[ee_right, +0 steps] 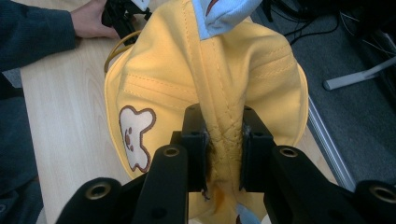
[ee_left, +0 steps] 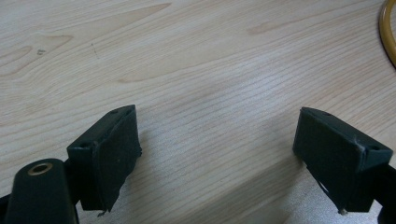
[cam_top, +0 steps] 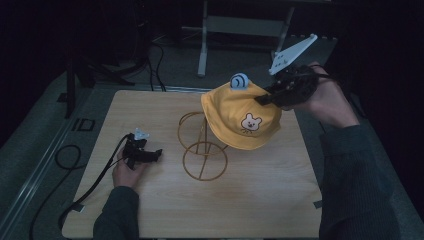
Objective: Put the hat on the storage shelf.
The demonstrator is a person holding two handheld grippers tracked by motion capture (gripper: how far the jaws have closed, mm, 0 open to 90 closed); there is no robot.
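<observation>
Left hand-held gripper [cam_top: 150, 154] rests low on the light wooden bench [cam_top: 280, 200], left of the gold wire hat stand [cam_top: 202, 150]. Its jaws stand wide apart with nothing between them, bare wood showing in the gap.

Stand sits mid-bench: round wire base, upright stem, wire ring on top.

Yellow fabric child's hat with a bear-face patch and a small blue ear on the crown [cam_top: 242, 115] is up at the top of the stand, draped over its right side. Can't tell whether it bears on the ring or just hangs against it.

Right hand-held gripper [cam_top: 265, 98], right of the stand, is clamped on the hat: in the right gripper view the pads [ee_right: 196, 140] pinch a bunched fold of yellow cloth along a stitched seam.

Step, as I read it: seating the hat on the stand, though it could equally be coming off.

- centre the crown over the ring before letting go
- keep the pull light; wire stand looks easy to tip
- the free left one could steady the base
- open only once the cloth carries its own weight

Count: 1 hat, 1 stand, 2 hand-held grippers, 1 bench.
</observation>
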